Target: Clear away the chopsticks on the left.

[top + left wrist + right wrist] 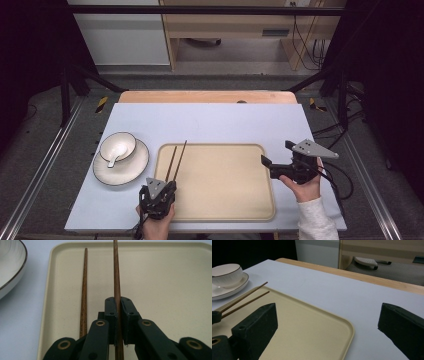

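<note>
Two brown chopsticks lie side by side at the left end of a beige tray (pixel 225 205). My left gripper (pixel 170 184) is at the tray's near left corner and is shut on the near end of the right chopstick (pixel 116 277), which runs straight out between the pads (pixel 111 307). The free chopstick (pixel 84 290) rests on the tray just to its left. In the high view the held chopstick (pixel 181 156) reaches past the tray's far rim. My right gripper (pixel 276 152) hovers at the tray's right edge, jaws wide apart with nothing between them (pixel 328 312).
Left of the tray, a white bowl (pixel 118 145) with a spoon (pixel 114 159) in it sits on a dark-rimmed white plate (pixel 132 170). The pale blue tabletop (pixel 210 122) stretches behind the tray to a wooden edge (pixel 207 96). Black frame posts flank the table.
</note>
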`<state>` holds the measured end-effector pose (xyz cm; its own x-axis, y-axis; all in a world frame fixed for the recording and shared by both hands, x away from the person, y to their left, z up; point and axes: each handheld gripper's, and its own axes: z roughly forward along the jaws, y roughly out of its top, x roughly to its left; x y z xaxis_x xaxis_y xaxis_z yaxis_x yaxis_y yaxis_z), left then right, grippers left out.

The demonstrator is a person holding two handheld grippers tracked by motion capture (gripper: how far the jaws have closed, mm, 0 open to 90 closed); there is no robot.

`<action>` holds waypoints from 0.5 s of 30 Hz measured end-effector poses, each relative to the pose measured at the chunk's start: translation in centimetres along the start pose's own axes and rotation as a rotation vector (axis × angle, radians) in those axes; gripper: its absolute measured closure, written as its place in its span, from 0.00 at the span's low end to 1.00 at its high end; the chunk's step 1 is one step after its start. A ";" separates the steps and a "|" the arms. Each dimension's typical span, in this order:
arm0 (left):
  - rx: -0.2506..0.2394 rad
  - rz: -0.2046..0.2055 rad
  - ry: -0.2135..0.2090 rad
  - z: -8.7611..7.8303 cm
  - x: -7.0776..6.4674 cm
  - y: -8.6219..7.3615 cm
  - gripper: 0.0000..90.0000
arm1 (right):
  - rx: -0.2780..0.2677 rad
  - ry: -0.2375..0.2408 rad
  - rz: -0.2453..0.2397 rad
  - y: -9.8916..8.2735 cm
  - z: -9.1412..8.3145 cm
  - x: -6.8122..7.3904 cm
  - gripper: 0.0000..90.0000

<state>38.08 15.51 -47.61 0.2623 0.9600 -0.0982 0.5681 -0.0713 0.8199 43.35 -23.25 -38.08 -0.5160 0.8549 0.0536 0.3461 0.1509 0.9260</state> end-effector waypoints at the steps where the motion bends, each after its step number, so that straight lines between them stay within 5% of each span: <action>1: 0.007 0.001 -0.001 0.2 -0.1 -0.1 0.93 | 0.001 0.000 -0.002 0.0 0.0 0.0 0.03; 15: 0.054 0.003 0.007 0.9 -0.3 -0.4 0.93 | 0.005 0.000 -0.004 -0.1 0.2 0.0 0.03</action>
<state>38.48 15.05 -48.38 0.2586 0.9617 -0.0912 0.6086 -0.0889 0.7885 43.44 -23.15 -38.18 -0.5172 0.8544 0.0503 0.3482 0.1564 0.9243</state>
